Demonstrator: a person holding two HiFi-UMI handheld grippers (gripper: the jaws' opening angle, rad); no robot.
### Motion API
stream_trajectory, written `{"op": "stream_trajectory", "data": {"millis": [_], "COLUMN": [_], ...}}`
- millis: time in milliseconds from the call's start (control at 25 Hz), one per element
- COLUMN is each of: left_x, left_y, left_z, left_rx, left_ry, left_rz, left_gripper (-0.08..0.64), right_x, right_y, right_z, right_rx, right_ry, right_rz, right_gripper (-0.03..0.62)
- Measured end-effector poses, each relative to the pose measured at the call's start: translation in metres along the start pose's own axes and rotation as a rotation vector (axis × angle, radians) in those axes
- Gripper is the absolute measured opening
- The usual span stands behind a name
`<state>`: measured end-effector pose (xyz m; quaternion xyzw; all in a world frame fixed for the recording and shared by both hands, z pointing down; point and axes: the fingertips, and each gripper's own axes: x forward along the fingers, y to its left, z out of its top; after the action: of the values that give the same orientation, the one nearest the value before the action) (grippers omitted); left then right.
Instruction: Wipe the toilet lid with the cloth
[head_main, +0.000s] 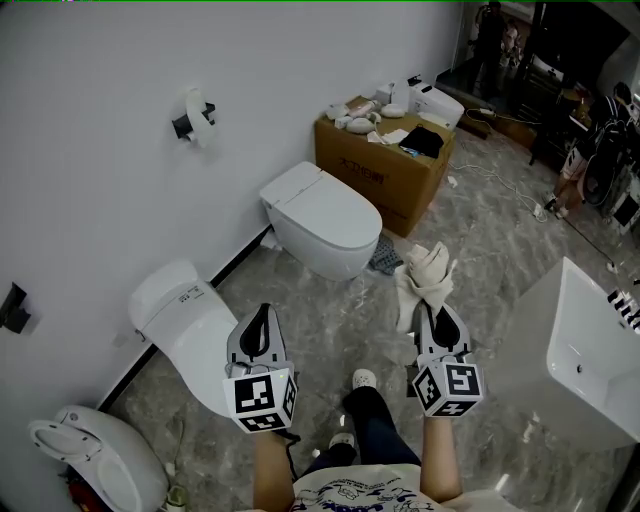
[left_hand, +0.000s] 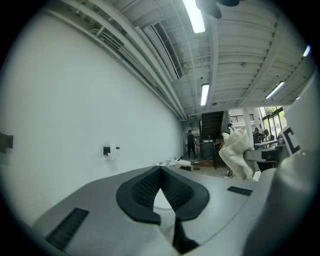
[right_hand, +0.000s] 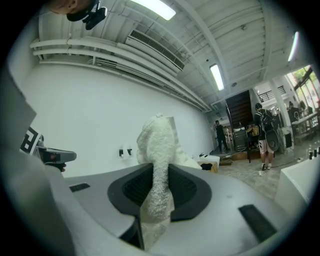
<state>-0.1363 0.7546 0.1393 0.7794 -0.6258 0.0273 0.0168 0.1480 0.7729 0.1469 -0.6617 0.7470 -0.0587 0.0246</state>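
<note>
A white cloth (head_main: 421, 273) sticks up from my right gripper (head_main: 430, 308), which is shut on it, and hangs in folds on both sides. In the right gripper view the cloth (right_hand: 159, 142) rises between the dark pads of the right gripper (right_hand: 160, 170). My left gripper (head_main: 262, 313) is held up beside it, shut and empty; in its own view the left gripper (left_hand: 160, 171) has its pad tips meeting, with the cloth (left_hand: 238, 151) off to the right. A white toilet with its lid (head_main: 327, 207) down stands ahead by the wall, well away from both grippers.
A second closed toilet (head_main: 187, 318) sits under my left gripper, and a third white fixture (head_main: 95, 455) is at the lower left. A cardboard box (head_main: 384, 164) with small items stands behind the far toilet. A white tub (head_main: 588, 352) is on the right. A holder (head_main: 194, 118) hangs on the wall.
</note>
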Motion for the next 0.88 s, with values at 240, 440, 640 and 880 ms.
{"op": "stream_trajectory", "data": {"millis": [240,440,640,880], "left_x": [0.052,0.115,0.188,0.275], "left_y": [0.004,0.007,0.005,-0.003], "left_z": [-0.004,-0.004,0.011,0.033], "left_rx": [0.005,0.013,0.021,0.028], "left_ry": [0.014,0.019,0.007,-0.019], "left_rz": [0.014,0.041,0.077,0.105], "left_gripper": [0.003,0.003,0.003,0.003], "right_x": [0.055,0.125,0.202,0.290], "right_y": [-0.013,-0.031,-0.058,-0.093], "right_z": [-0.003,-0.001,0.014,0.035], "right_rx": [0.006,0.008,0.007,0.009], "right_ry": [0.011,0.006,-0.001,-0.022], "right_rz": [0.022,0.049,0.088,0.122], "right_gripper": [0.083,0.083,0.083,0.083]}}
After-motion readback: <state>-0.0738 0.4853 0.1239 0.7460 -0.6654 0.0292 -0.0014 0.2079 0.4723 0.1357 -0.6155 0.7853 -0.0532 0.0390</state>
